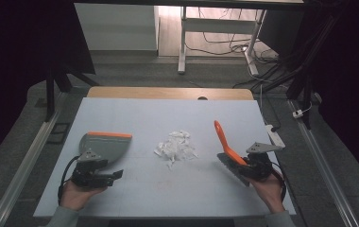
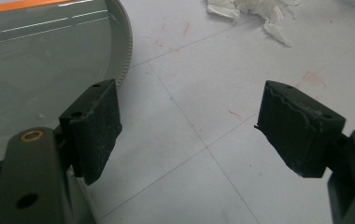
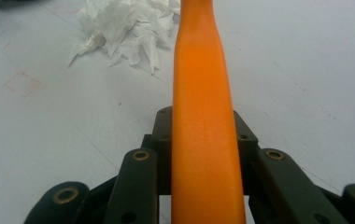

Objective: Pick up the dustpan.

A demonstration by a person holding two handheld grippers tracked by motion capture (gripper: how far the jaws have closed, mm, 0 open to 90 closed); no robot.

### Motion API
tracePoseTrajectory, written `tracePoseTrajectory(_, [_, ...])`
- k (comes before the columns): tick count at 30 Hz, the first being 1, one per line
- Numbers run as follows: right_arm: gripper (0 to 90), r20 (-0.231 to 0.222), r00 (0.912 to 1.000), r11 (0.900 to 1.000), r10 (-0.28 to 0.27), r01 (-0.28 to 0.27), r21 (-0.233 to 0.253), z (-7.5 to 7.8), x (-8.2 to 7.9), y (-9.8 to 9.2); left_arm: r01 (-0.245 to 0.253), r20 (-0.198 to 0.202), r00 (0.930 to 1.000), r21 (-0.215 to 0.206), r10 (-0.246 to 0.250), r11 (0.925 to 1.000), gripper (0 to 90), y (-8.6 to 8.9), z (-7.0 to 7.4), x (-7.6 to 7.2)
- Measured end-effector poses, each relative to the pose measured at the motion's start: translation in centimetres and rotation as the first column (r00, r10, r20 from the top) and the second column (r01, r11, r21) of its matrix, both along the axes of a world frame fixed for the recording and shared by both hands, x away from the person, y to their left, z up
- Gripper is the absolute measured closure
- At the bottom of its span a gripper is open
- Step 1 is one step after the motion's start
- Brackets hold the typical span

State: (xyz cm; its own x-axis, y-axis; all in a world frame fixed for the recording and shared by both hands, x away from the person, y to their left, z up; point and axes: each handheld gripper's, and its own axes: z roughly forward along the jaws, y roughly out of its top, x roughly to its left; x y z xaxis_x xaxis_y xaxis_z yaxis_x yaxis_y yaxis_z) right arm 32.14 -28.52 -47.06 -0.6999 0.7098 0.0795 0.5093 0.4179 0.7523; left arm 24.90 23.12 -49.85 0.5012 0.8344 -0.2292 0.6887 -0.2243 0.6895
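A grey dustpan (image 1: 104, 145) with an orange edge lies on the white table (image 1: 168, 198) at the left. My left gripper (image 1: 114, 175) sits just in front of it, open and holding nothing. In the left gripper view the dustpan (image 2: 40, 60) lies beside the left jaw of that gripper (image 2: 187, 126). A pile of torn white paper scraps (image 1: 176, 146) lies mid-table. My right gripper (image 1: 249, 165) is shut on a brush (image 1: 225, 142) whose orange handle points up and away. The handle (image 3: 203, 116) runs between the jaws, with the scraps (image 3: 124, 28) beyond.
A white power strip (image 1: 274, 135) lies at the table's right edge. The far edge is a wooden strip (image 1: 168, 92). Behind the table stand a white desk frame (image 1: 183, 42) and floor cables (image 1: 225, 47). A metal rail (image 1: 326, 170) runs along the right side.
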Motion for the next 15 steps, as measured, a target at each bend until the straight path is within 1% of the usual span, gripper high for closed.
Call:
tracePoseTrajectory(9, [70.7,0.008,1.0,1.0,-0.003,0.003,-0.001,0.06,0.05,-0.16,0.007,-0.006,1.0,0.0,-0.007,1.0,22.2,-0.11,-0.08,0.08])
tracePoseTrajectory(15, [70.7,0.012,0.9999,1.0,-0.005,0.005,0.002,0.17,-0.04,-0.1,0.011,-0.002,0.9999,-0.001,-0.011,0.9999,22.2,-0.14,0.03,0.04])
